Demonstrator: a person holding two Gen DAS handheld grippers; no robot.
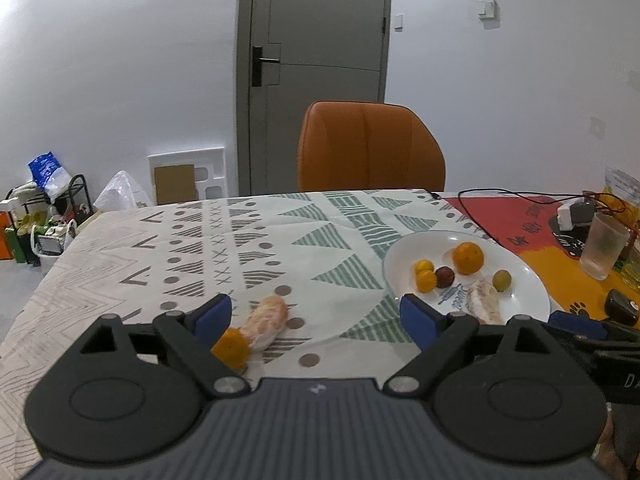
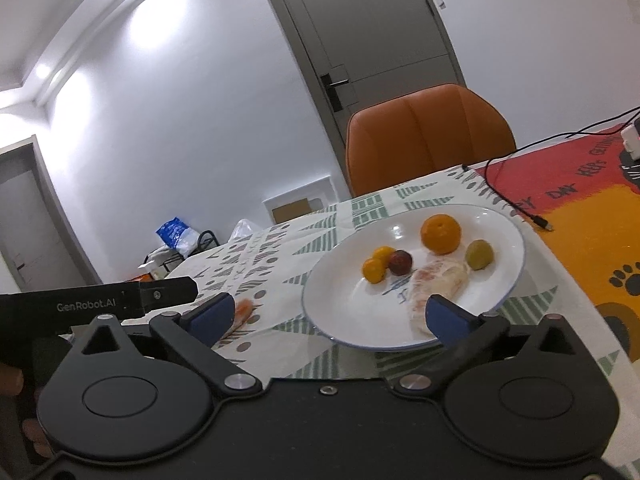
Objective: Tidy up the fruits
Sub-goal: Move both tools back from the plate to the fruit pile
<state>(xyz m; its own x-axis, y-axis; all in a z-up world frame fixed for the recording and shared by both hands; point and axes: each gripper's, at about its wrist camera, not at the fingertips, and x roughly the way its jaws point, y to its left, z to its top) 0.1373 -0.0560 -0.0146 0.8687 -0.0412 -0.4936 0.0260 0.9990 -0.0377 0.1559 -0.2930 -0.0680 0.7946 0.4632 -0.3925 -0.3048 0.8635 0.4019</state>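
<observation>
- Left wrist view first: our left gripper [image 1: 316, 316] has its blue pads spread wide with nothing pinched between them.
- Peeled pomelo segment [image 1: 267, 321] lies on the patterned tablecloth [image 1: 120, 264] just ahead of the left pad, and a small orange fruit [image 1: 230, 348] sits touching its near end, partly hidden behind the finger linkage.
- White plate [image 1: 532, 280] is off to the right with two kumquats [image 1: 425, 276], a dark red plum [image 1: 444, 276], a big orange [image 1: 467, 257], a green fruit [image 1: 501, 280] and a second pomelo segment [image 1: 485, 300] on it.
- Frosted cup [image 1: 603, 246] stands further right on the red-and-orange mat, and an orange chair [image 1: 370, 146] is behind the table.
- Right wrist view: our right gripper [image 2: 330, 316] is wide open too, holding nothing; its right pad sits in front of the pomelo segment [image 2: 438, 280] on the plate [image 2: 328, 304], and we can't tell if it touches.
- Same plate lineup here: kumquats [image 2: 376, 266], plum [image 2: 400, 262], orange [image 2: 440, 233], green fruit [image 2: 479, 255].
- Loose pomelo piece [image 2: 243, 312] peeks out beside the left pad, on the cloth, clear of the plate.
- Black cable [image 2: 516, 204] runs across the mat.
</observation>
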